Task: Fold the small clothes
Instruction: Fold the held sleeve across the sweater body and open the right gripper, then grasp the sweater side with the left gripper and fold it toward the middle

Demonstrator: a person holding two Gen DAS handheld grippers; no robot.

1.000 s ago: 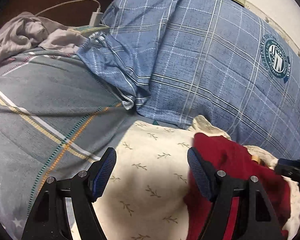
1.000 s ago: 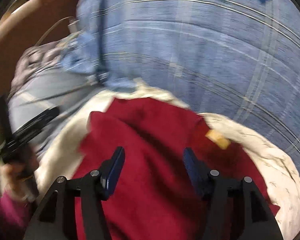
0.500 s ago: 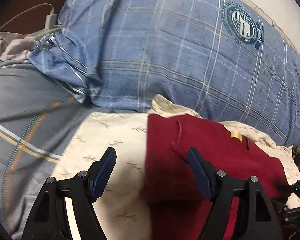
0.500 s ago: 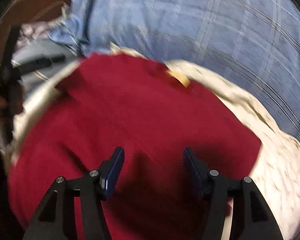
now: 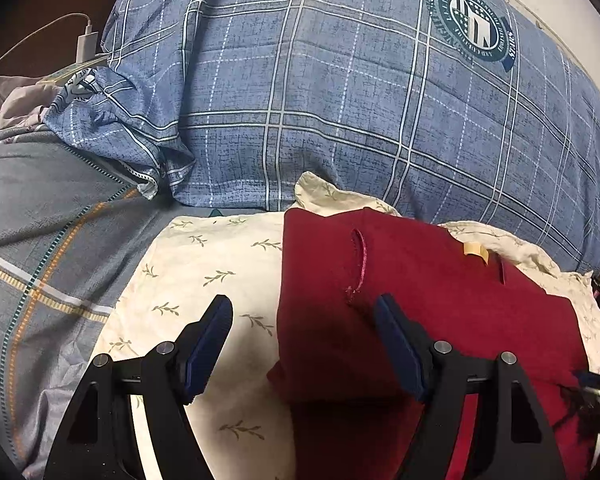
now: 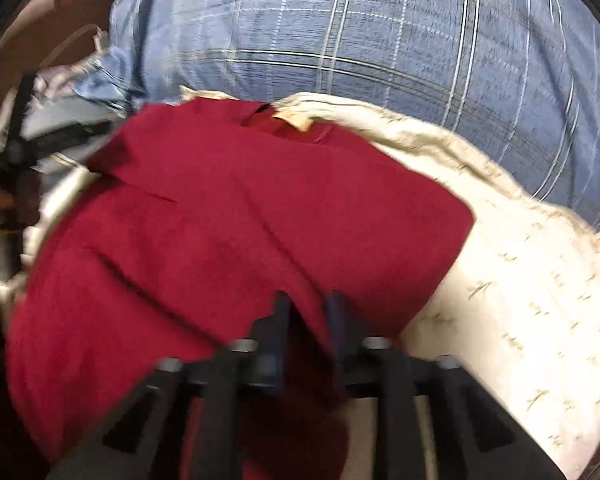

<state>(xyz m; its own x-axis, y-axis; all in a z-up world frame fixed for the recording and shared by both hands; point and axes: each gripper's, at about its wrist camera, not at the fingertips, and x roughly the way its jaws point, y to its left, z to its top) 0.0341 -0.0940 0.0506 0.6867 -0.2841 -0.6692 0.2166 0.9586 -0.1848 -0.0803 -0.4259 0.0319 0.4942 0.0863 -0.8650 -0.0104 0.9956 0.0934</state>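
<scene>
A red garment is being spread on a cream leaf-print cloth before a blue plaid pillow. The left gripper is being held released above its edge; the right gripper's jaws are closing around a red fold.

The red garment is a soft matt cloth with a faintly napped surface, a stitched loop of thread near its far edge and a small tan woven label at the collar. Under it lies a cream cloth printed with small leaf sprigs, smooth and matt. Far behind, the blue plaid quilt is a woven cotton-like fabric with a heathered, dull finish and a printed round emblem. To the left, the grey striped sheet looks flat and matt. The left gripper is black matt plastic with dark blue ribbed pads and shiny metal pins. A white glossy plastic charger plug sits far left.
</scene>
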